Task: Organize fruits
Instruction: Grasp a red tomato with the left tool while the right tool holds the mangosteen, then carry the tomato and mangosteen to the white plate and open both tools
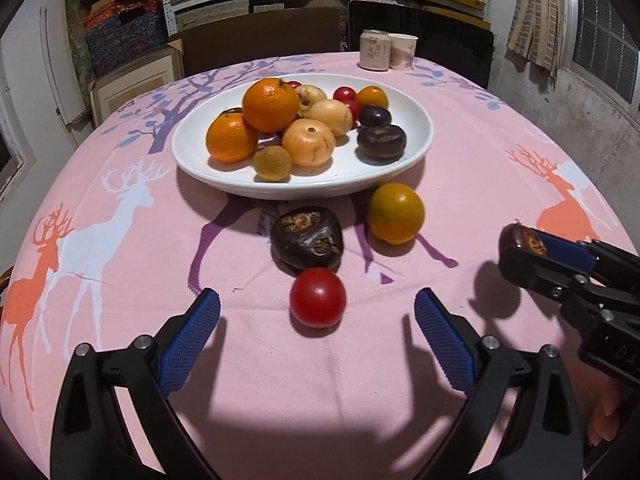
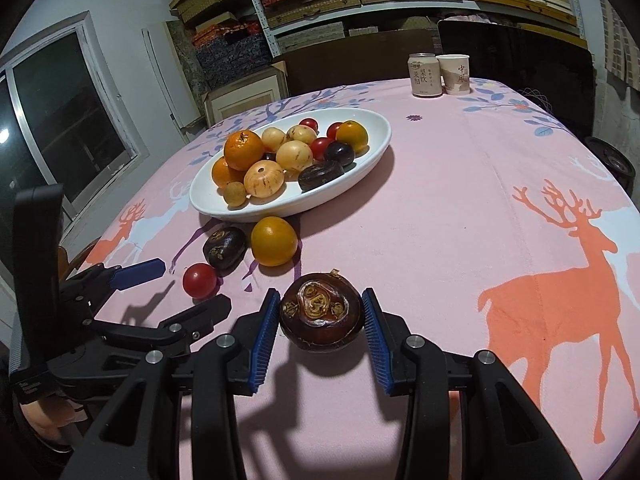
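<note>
A white oval plate [image 1: 400,164] [image 2: 376,140] holds several fruits: oranges, pale yellow fruits, red tomatoes and dark water chestnuts. On the cloth before it lie a red tomato [image 1: 318,298] [image 2: 199,280], a dark water chestnut [image 1: 306,238] [image 2: 224,248] and a small orange [image 1: 395,213] [image 2: 274,241]. My left gripper [image 1: 316,312] [image 2: 192,286] is open, its jaws either side of the red tomato. My right gripper [image 2: 321,314] [image 1: 520,244] is shut on another dark water chestnut [image 2: 322,316] [image 1: 514,236], held just above the cloth at the right.
A pink deer-print tablecloth [image 1: 120,240] [image 2: 460,220] covers the table. A drink can [image 1: 375,50] [image 2: 426,75] and a paper cup [image 1: 403,52] [image 2: 455,74] stand at the far edge. Shelves of boxes and dark chair backs stand behind the table.
</note>
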Demonstrator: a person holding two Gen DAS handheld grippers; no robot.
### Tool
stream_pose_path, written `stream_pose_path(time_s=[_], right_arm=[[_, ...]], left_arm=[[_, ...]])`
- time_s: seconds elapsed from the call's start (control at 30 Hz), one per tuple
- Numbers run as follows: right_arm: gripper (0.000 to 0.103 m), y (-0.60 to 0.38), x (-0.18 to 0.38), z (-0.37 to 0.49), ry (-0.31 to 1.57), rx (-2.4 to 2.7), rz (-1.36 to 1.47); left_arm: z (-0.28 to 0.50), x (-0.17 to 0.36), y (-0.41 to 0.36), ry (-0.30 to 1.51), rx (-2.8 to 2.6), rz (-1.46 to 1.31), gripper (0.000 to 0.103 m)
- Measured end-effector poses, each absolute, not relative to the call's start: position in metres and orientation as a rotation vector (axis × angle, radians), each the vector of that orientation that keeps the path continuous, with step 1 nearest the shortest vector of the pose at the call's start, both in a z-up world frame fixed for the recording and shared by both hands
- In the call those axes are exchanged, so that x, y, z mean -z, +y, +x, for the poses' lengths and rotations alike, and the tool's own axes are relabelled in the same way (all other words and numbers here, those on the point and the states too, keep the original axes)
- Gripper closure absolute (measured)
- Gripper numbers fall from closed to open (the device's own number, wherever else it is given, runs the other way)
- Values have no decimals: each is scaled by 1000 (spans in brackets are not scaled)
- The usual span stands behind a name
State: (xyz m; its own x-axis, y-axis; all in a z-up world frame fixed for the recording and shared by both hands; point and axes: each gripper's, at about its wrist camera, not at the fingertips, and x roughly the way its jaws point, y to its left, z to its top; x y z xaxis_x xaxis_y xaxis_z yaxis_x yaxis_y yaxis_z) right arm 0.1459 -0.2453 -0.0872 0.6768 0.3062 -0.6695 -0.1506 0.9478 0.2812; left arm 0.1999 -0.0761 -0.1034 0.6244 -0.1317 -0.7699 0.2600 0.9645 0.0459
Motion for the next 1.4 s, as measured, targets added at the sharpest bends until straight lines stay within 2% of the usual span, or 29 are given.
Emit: stream_pose_path(time_s=[0.07,0.17,0.2,0.23,0.27,0.6,1.07,1.27,1.4], right_arm=[[61,-247,87,146,787,-261,220],[61,-248,88,147,786,-262,231],[61,-249,87,147,785,-262,232],[61,-249,87,147,784,-263,234],[61,-249,88,146,784,-262,235],[61,-250,88,146,780,-258,239],[61,-252,80,142,751,-271,243],[61,-249,47,153,728,-318,215],[61,-249,16,182,714,-345,217]], left_arm=[[203,106,-75,891,237,150,39],[206,109,-72,914,242,124,53],[206,109,-70,914,247,115,61],[205,109,-70,910,254,109,74],[203,108,-70,906,265,111,76],[198,109,-58,929,316,34,75],[173,83,-31,840,316,-6,75],[183,51,-18,784,337,-3,75],[216,22,-18,743,343,15,75]])
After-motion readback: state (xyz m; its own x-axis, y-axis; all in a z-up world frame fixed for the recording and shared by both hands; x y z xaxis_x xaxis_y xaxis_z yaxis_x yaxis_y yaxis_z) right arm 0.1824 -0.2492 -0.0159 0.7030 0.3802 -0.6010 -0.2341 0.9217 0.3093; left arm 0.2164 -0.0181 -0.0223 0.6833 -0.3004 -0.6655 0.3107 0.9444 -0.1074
